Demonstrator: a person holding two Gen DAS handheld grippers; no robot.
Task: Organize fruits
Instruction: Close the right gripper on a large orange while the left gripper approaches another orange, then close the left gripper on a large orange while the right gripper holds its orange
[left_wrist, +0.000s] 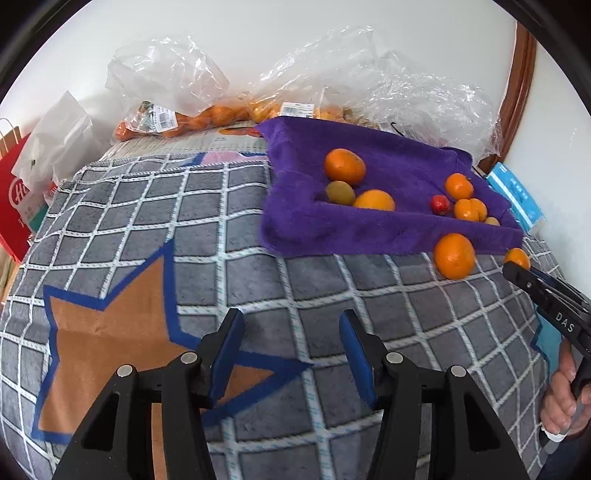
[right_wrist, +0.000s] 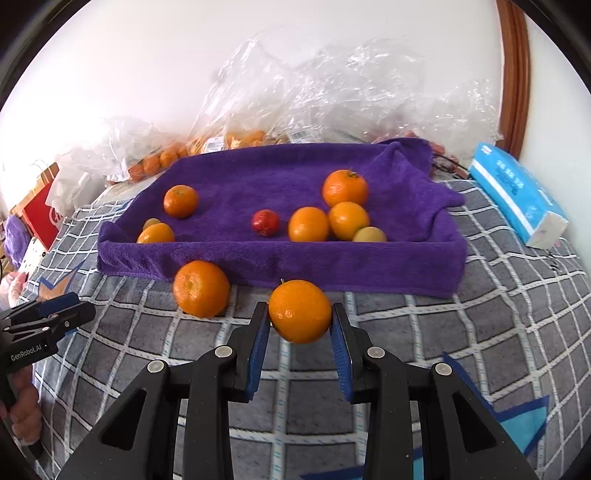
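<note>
Right gripper (right_wrist: 300, 319): pinching an orange (right_wrist: 299, 311), apparently lifted just off the checked blanket (right_wrist: 480, 332).
Left gripper (left_wrist: 291, 350): spread, empty.
Done: about eight fruits lie in the purple towel tray (right_wrist: 280, 262).
Left: loose orange (right_wrist: 201, 288) beside the tray's front wall.

1. My work surface is a grey checked blanket (right_wrist: 480, 332) with a star pattern.
2. On it lie a purple towel-lined tray (right_wrist: 280, 264), a loose orange (right_wrist: 201, 288), and a blue tissue pack (right_wrist: 517, 195).
</note>
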